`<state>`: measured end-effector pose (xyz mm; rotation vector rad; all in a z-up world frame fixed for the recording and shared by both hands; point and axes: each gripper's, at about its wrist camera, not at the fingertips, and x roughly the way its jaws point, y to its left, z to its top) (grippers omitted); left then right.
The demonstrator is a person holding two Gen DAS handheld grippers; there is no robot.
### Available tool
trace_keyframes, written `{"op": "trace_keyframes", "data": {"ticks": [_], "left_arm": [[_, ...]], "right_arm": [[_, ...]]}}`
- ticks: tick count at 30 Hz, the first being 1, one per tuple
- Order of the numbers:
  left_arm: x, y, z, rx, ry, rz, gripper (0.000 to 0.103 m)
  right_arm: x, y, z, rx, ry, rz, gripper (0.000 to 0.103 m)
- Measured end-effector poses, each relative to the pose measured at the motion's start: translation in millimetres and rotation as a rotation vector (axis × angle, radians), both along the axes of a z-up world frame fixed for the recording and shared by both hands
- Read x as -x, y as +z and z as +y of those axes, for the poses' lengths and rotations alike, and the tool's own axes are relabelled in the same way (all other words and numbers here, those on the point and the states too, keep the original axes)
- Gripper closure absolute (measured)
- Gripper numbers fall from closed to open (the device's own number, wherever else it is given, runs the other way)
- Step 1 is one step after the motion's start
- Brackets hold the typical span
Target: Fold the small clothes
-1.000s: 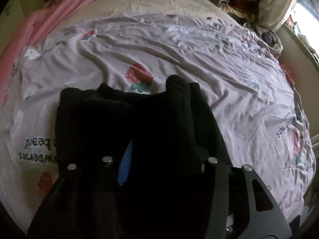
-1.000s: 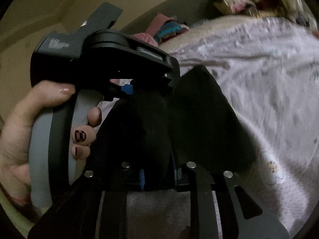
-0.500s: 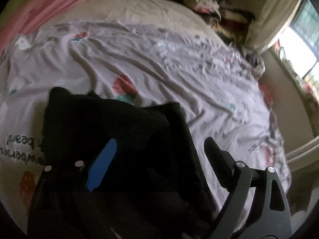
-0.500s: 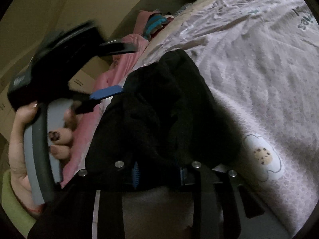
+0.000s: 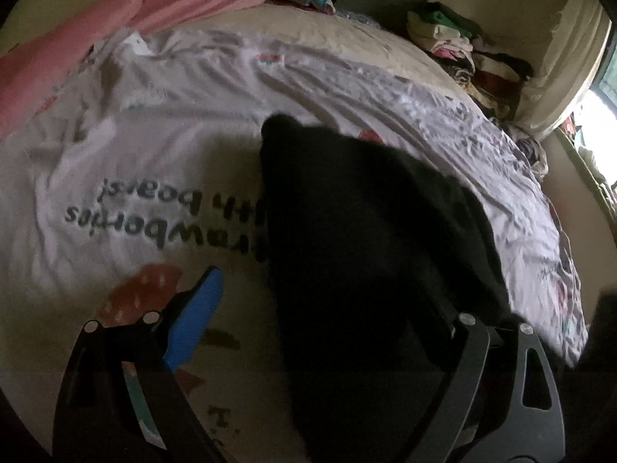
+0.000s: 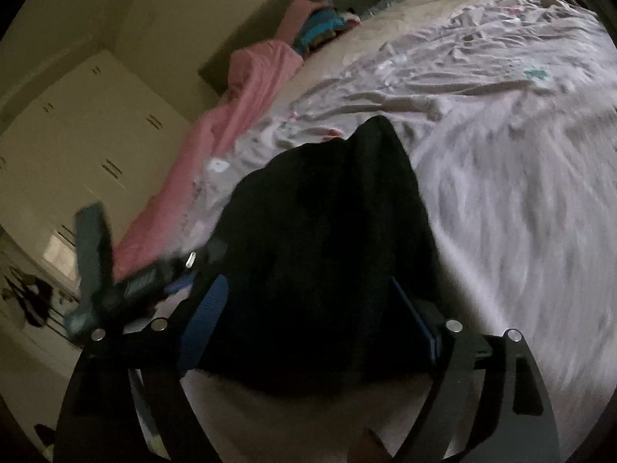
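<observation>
A small black garment [image 5: 362,239] lies bunched on the pale printed bedsheet [image 5: 115,177]. My left gripper [image 5: 320,308] is open, its blue-padded left finger [image 5: 193,324] over the bare sheet and its right finger at the garment's right edge. In the right wrist view the same black garment [image 6: 327,254] fills the gap of my right gripper [image 6: 308,308], whose blue pads [image 6: 204,320] stand wide apart on either side of the cloth. The left gripper [image 6: 115,289] shows blurred at the left of that view.
A pink blanket [image 5: 115,27] lies along the bed's far left edge. Stacks of folded clothes [image 5: 462,46] sit at the far right by a window. White cupboard doors [image 6: 77,146] stand beyond the bed's left side.
Both grippers have opened and let go of the black garment. The left gripper has swung left, off the cloth; the garment now rests on the sheet.
</observation>
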<state>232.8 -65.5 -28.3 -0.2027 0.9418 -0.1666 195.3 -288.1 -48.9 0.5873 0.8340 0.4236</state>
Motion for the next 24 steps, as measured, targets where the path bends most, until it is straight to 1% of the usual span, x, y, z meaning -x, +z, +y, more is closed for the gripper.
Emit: {"op": "trace_keyframes", "data": {"ticks": [2,3,6,7,8,10,11,12,13,14,16,18,20,22,24], "left_arm": [[2,-3,2,0.01,-0.008,-0.004,0.019],[2,-3,3,0.011,-0.01,-0.004,0.019],[5,-2,3,0.0,-0.024,-0.01,0.019],[5,-1,1,-0.015,-0.032,-0.013,0.019],[5,-1,0,-0.024,-0.035,-0.015,0.019],[6,-1,-2,-0.035,-0.042,-0.018,0.019],[6,-1,-3,-0.037,-0.047,-0.013,0.019],[6,-1,-4,-0.04,-0.048,-0.012,0.019],[6,-1,-6,-0.044,-0.05,-0.011,0.019],[6,-1,-7,-0.044,-0.055,-0.011,0.019],[8,2,-11,-0.047,-0.064,-0.015,0.019],[10,6,-15,-0.044,-0.078,-0.023,0.019],[13,11,-21,-0.036,-0.097,-0.035,0.019],[15,14,-29,-0.04,-0.113,-0.035,0.019],[16,14,-36,-0.053,-0.123,-0.033,0.019]], "right_arm": [[-16,-2,2,0.028,0.024,0.044,0.02],[-27,0,5,0.044,0.048,0.049,0.02],[-45,7,12,0.111,0.059,0.049,0.025],[-52,10,16,0.136,0.066,0.045,0.031],[-57,11,19,0.154,0.073,0.045,0.036],[-68,10,26,0.171,0.11,0.047,0.054],[-72,9,30,0.192,0.122,0.057,0.056],[-74,9,35,0.22,0.137,0.053,0.065],[-74,12,38,0.243,0.146,0.033,0.08],[-75,14,40,0.256,0.151,0.016,0.081],[-73,27,42,0.303,0.165,-0.038,0.084],[-67,46,41,0.336,0.169,-0.112,0.085],[-64,62,39,0.394,0.162,-0.169,0.085],[-67,65,36,0.439,0.154,-0.187,0.085],[-72,56,31,0.469,0.146,-0.163,0.085]]}}
